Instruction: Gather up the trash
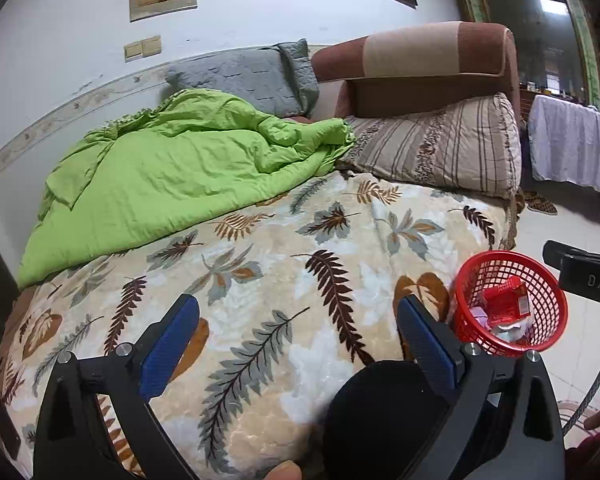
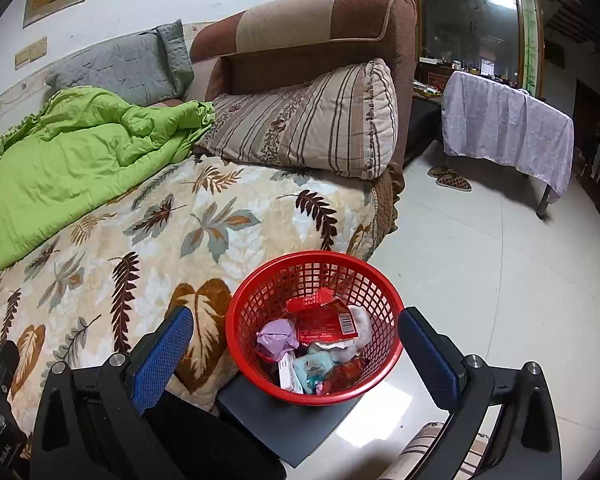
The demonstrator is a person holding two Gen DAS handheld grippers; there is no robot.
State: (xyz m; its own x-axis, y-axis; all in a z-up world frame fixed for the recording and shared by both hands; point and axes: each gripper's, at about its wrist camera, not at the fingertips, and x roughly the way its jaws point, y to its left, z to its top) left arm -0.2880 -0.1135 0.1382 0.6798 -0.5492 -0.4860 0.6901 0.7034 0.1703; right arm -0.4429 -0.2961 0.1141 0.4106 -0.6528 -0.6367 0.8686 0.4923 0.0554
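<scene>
Beside bed: red mesh basket [image 2: 314, 280] holding crumpled wrappers; left gripper [image 1: 298, 346], right gripper [image 2: 296, 354] both spread, empty.

Trash [image 2: 324, 324] in basket [image 2: 260, 280], w/ bed [image 2: 204, 208] left.

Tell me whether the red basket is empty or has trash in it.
Partly filled: the red basket stands upright holding a red carton, a purple wrapper and other scraps.
</scene>
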